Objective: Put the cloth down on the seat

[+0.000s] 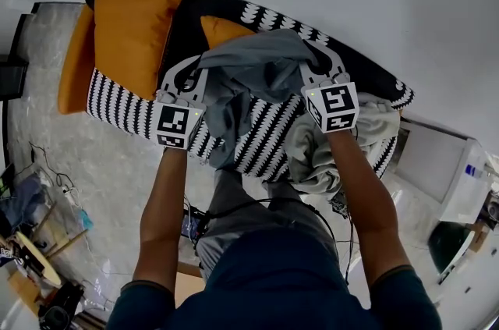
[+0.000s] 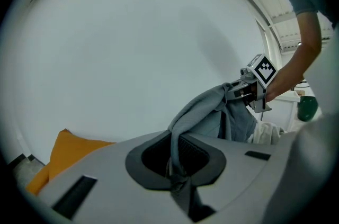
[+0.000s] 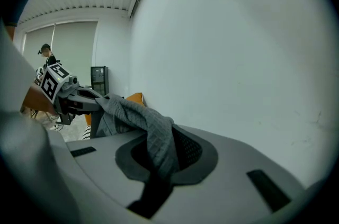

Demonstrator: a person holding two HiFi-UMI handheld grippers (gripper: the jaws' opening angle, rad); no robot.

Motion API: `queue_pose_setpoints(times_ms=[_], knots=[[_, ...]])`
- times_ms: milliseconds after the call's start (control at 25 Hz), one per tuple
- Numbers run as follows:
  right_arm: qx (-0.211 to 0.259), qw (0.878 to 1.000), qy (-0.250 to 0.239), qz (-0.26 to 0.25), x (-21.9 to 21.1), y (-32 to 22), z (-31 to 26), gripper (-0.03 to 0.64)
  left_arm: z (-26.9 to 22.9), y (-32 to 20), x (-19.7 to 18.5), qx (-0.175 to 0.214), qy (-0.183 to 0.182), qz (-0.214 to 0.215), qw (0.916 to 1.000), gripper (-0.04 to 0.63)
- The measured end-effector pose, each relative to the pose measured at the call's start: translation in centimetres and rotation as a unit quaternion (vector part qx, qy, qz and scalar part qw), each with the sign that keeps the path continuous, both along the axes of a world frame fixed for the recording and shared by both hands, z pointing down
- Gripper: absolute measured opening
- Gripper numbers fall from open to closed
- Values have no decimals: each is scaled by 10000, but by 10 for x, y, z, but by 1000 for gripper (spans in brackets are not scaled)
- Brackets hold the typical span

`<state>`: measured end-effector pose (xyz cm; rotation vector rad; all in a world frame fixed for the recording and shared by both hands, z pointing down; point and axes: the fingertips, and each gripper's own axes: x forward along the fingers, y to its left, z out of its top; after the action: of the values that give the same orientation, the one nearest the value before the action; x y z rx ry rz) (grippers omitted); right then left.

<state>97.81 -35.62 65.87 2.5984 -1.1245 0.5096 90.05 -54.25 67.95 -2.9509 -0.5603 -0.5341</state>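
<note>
A grey cloth [image 1: 257,67] hangs stretched between my two grippers above the black-and-white patterned seat [image 1: 117,102]. My left gripper [image 1: 191,75] is shut on the cloth's left edge; in the left gripper view the fabric [image 2: 212,112] runs down into the closed jaws of the left gripper [image 2: 177,172]. My right gripper [image 1: 316,62] is shut on the cloth's right edge, and in the right gripper view the ribbed cloth [image 3: 132,114] is pinched in the right gripper [image 3: 159,164]. Each gripper view shows the other gripper, the right gripper [image 2: 241,91] and the left gripper [image 3: 92,97], holding the far end. The cloth's middle sags toward the seat.
Orange cushions [image 1: 132,32] lean at the seat's left end against the white wall. A pale crumpled cloth pile [image 1: 312,153] lies on the seat's right end under my right arm. A white cabinet [image 1: 433,161] stands to the right. Cables and clutter [image 1: 39,243] cover the floor at lower left.
</note>
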Motion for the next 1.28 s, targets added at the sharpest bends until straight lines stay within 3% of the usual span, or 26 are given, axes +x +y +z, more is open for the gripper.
queue_pose_setpoints(times_ms=[1280], knots=[[-475, 9964, -671, 181, 62, -25, 150, 43, 120, -37, 86, 37, -377, -229, 9990, 25]])
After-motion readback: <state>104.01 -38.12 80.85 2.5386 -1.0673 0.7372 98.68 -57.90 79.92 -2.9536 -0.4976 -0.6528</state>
